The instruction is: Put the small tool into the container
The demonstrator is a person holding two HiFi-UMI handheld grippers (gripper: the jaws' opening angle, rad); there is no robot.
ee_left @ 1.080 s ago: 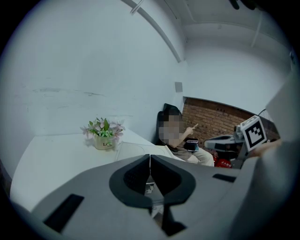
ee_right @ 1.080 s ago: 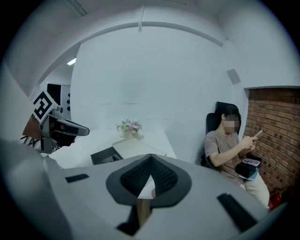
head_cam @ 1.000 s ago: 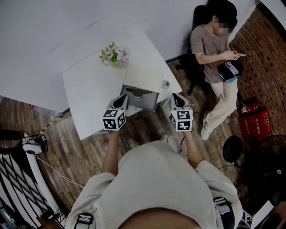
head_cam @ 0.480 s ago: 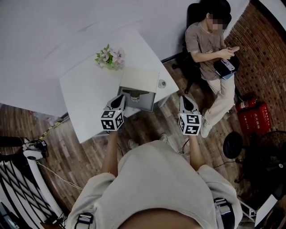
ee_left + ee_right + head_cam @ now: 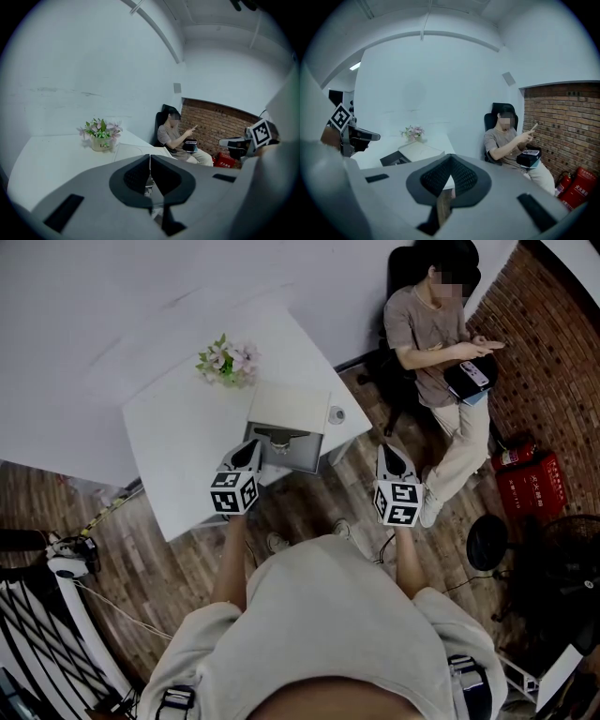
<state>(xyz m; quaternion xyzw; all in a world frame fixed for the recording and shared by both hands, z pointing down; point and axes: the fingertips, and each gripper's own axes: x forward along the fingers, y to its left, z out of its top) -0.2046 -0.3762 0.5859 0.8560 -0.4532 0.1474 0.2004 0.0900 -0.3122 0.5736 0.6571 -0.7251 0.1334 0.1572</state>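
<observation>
So the right tool (image 5: 390, 454) has swung out past the worktop (image 5: 178, 423) edge since a second ago, clenched on nothing; the left tool (image 5: 251, 450) stayed put by the open container (image 5: 309, 459), clenched empty too, with a dark piece (image 5: 279, 438) lying inside it

Cool, even indoor light, white wall (image 5: 112, 306) and white table (image 5: 178, 437) bright, wood floor (image 5: 141, 559) dimmer, shadows soft, a lit ceiling strip (image 5: 355, 66) in the right gripper view, both gripper views fisheye-bent with black corners, head view darkening toward its lower edge.
</observation>
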